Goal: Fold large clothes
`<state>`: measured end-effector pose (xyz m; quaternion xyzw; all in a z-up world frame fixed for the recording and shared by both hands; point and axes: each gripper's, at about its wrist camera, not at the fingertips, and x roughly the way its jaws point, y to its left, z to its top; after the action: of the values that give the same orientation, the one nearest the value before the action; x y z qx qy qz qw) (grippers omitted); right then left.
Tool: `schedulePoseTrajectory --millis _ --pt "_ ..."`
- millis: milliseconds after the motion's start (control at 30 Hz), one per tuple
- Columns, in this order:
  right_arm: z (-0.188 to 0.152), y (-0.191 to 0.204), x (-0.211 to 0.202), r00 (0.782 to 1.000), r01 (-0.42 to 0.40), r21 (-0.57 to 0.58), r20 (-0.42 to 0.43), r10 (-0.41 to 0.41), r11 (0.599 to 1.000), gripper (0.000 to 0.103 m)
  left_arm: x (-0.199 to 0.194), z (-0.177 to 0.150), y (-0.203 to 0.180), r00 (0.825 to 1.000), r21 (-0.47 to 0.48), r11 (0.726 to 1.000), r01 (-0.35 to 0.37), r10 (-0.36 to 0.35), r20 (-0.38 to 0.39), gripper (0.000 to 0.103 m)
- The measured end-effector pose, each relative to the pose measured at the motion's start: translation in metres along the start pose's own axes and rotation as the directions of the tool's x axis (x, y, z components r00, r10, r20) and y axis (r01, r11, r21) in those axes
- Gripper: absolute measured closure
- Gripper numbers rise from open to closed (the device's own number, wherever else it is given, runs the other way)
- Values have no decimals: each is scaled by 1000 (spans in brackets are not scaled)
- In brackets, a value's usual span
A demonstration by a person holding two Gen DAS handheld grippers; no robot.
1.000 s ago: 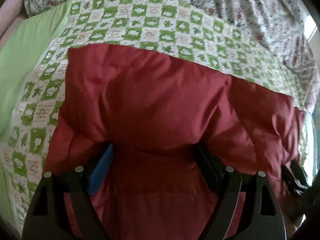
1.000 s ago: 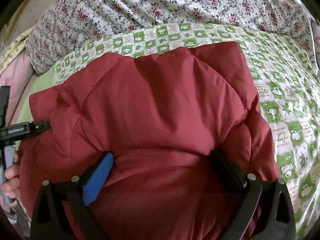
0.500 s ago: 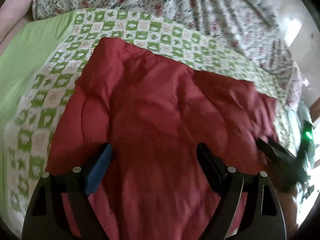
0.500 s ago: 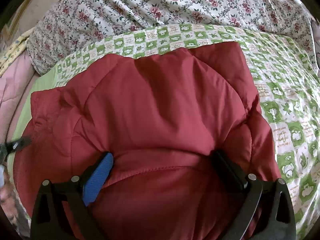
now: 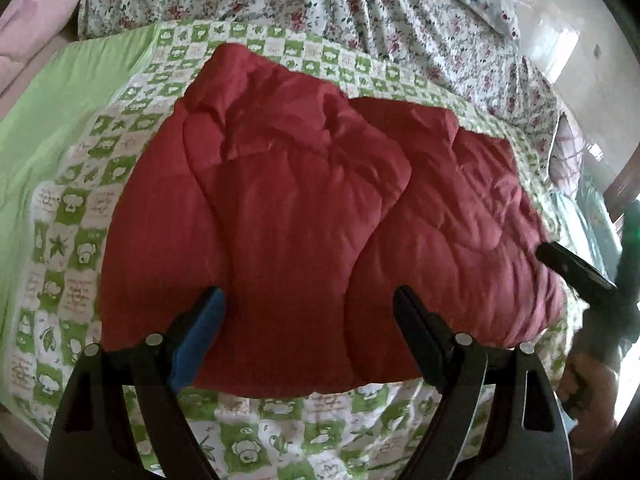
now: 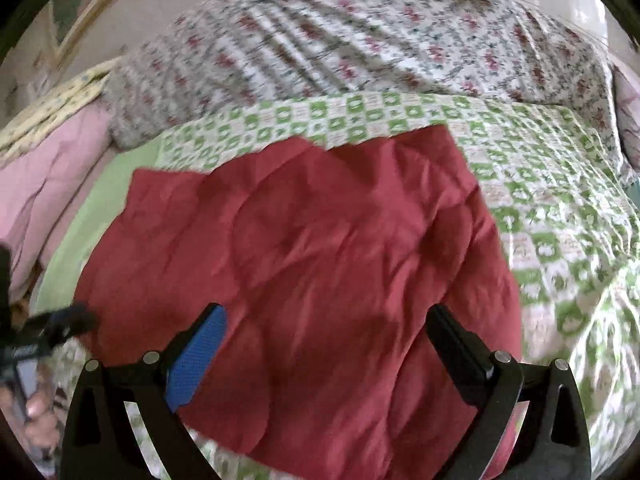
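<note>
A dark red padded jacket (image 5: 304, 208), quilted and puffy with soft stitched seams and a faint sheen, lies folded into a thick, rounded block on the bed, on top of a green-and-white checked sheet (image 5: 76, 208) printed with small leaf and mushroom figures. Behind it a white quilt with red flowers (image 5: 360, 4) rises in gathered pleats, and a plain light-green cloth (image 5: 52, 100) and a pink one (image 6: 44, 184) lie to the left. The left hand-held gripper (image 5: 308, 312) hangs over the near edge of the jacket with its jaws spread wide, one blue textured pad and one black, gripping nothing. The right hand-held gripper (image 6: 326, 332) is likewise released, jaws wide apart above the jacket's near right part, the fabric below them loose; this view is blurred.
</note>
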<state>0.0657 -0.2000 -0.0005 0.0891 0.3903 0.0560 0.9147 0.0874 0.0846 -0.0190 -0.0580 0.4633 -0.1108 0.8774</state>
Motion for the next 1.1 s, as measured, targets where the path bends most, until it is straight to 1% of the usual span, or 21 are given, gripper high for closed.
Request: schedulePoseTrajectory --millis 100,133,200,267,333,433,567,767,1100 --pt "-13 10 2 999 -20 -24 -37 19 1000 3 6 -4 -3 1000 23 1000 -18 18 1 16" --pt "-16 12 5 999 -12 -29 -46 11 1000 3 8 -6 -3 1000 28 999 -22 22 -1 16" --pt "-24 12 15 996 36 -47 -77 -40 998 3 16 -9 -2 1000 31 999 -26 27 -8 15" --pt "-33 6 24 994 56 -52 -92 -61 997 3 20 -12 -1 1000 32 999 -25 25 -4 13" --pt "-40 0 28 994 65 -50 -88 -69 997 2 21 -15 -2 999 42 999 -33 33 3 12" --pt "-46 -7 30 995 56 -32 -80 -59 998 2 23 -16 -6 999 57 997 -54 53 11 10" --pt "-47 -6 29 995 63 -30 -78 -65 998 2 26 -16 -10 998 66 996 -67 67 15 6" --pt "-54 -5 24 995 66 -22 -77 -67 998 2 29 -16 -12 996 77 994 -83 82 20 4" --pt "-54 -4 26 996 62 -15 -69 -63 998 1 29 -16 -12 995 84 991 -102 101 18 3"
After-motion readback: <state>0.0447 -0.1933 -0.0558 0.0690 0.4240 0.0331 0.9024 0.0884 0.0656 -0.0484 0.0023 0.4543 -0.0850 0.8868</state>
